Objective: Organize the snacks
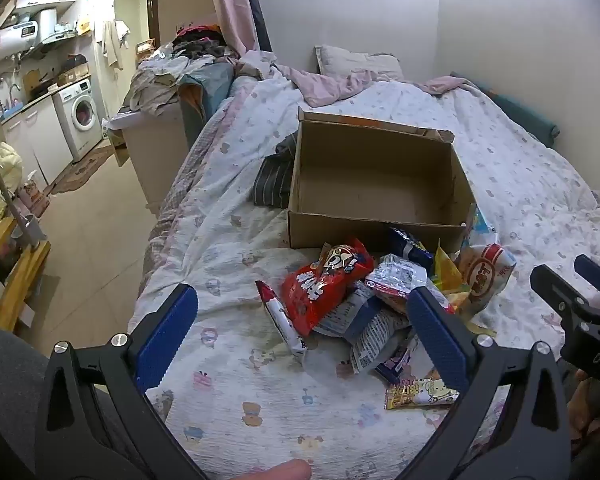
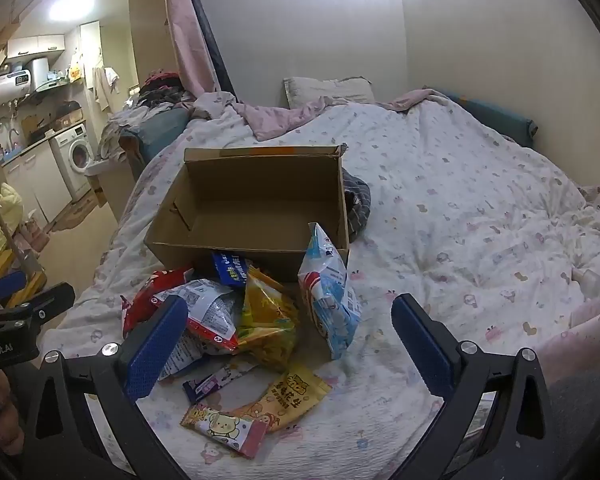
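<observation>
Crinkled foil snack packets (image 2: 260, 312) are heaped on the quilted bedspread (image 2: 460, 216) against the near wall of a rectangular cardboard box (image 1: 372, 176) — bare inside. Left gripper (image 1: 300, 320) and right gripper (image 2: 290, 332) are spread wide, nothing grasped — open bedspread lies rightward.

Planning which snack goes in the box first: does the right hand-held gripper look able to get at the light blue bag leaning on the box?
Probably yes. The right hand-held gripper is wide open and empty, and the light blue bag stands exposed at the pile's right edge, nothing lying on it.
</observation>
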Motion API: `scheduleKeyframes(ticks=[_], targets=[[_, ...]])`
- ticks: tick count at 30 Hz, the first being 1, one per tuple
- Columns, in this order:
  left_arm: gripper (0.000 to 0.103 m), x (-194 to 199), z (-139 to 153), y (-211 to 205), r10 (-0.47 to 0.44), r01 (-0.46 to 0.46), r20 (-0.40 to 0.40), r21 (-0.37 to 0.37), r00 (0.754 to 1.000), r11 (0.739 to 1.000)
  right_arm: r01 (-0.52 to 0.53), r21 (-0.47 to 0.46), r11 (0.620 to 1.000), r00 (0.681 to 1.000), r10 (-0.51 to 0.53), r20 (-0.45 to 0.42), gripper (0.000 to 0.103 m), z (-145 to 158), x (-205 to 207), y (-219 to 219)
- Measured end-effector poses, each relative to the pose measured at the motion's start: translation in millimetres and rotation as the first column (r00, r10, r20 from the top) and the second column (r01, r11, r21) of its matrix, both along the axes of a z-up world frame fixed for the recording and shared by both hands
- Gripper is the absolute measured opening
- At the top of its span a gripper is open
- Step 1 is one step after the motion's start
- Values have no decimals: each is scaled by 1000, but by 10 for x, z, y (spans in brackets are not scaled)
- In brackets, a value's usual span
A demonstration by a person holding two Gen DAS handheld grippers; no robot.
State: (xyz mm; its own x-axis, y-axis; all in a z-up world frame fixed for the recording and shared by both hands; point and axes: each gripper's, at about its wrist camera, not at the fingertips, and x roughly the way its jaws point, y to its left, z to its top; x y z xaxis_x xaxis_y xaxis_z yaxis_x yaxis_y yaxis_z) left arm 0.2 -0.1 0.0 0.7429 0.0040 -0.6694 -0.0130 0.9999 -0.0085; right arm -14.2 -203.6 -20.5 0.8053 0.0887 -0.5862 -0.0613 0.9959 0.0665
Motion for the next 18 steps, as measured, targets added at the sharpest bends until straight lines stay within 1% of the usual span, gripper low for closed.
scheduleKeyframes(ticks=[1,3,10,11,18], targets=[[103,4,0,2,2,-2,1,-1,1000,1000,0,14,1000,1000,0,11,103,2,1,-7],[103,-7,3,-2,-3,3,18,5,1000,1000,0,10,1000,1000,0,6,103,-3,17,-9],[103,-5,-7,9,-3,4,9,-7,1000,1000,5,17,1000,1000,-5,4,103,-3,-38,-40],[103,-6,-7,10,-3,3,10,-7,1000,1000,11,22,1000,1000,-11,-12,103,-34,46,-34],[103,0,-8,11,-4,4,6,-9,1000,1000,20,24,1000,1000,-20,-22,103,-43,40,-54]])
